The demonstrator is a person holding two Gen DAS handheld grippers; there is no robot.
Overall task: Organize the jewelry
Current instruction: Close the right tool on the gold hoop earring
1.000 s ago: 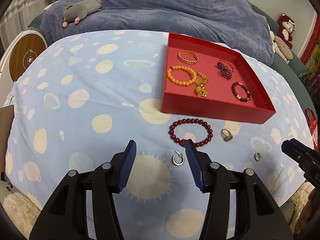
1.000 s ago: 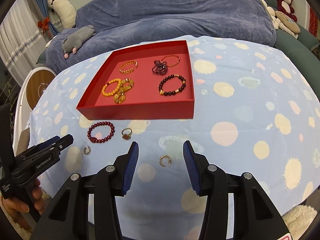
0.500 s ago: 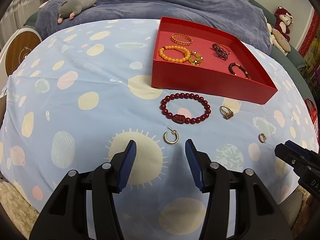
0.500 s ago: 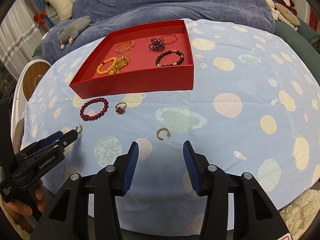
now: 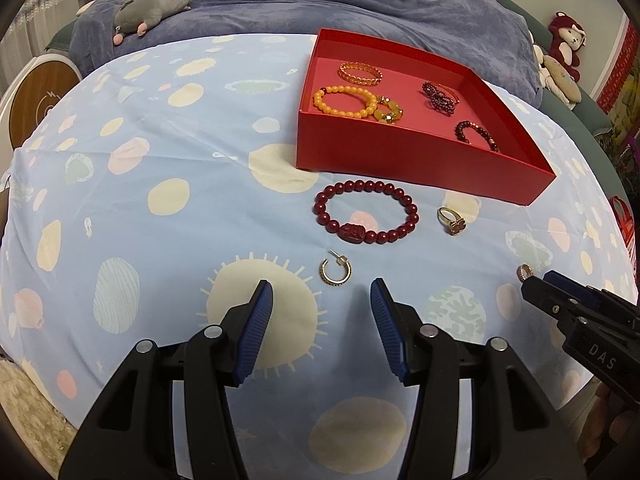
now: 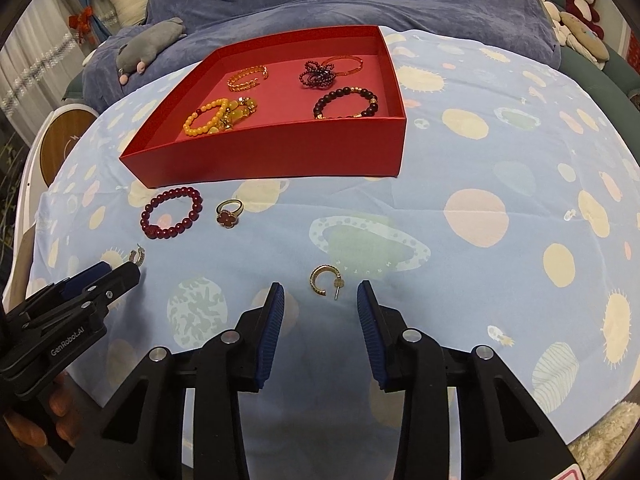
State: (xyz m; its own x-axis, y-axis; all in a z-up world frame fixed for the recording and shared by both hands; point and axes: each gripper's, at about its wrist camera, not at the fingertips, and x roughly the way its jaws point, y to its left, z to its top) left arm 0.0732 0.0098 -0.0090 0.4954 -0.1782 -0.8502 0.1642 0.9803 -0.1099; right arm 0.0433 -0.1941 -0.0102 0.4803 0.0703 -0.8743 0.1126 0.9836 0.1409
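Two gold hoop earrings lie on the spotted blue cloth. One earring (image 5: 336, 274) sits just ahead of my left gripper (image 5: 321, 300), which is open and holds nothing. The other earring (image 6: 325, 280) lies between the fingertips of my right gripper (image 6: 320, 304); its jaws are closing and the pads do not touch it. A dark red bead bracelet (image 5: 366, 218) and a gold ring with a red flower (image 5: 452, 222) lie in front of the red box (image 5: 424, 168). The box holds several bracelets.
Each gripper shows in the other's view: the right gripper (image 5: 560, 304) at the right edge, the left gripper (image 6: 100, 280) at the left edge with a hand under it. A blue blanket and a grey plush toy (image 5: 152, 2) lie beyond the cloth.
Both grippers have sunk toward the cloth, and each earring now lies close to its fingertips. The right jaws stand narrower than before.
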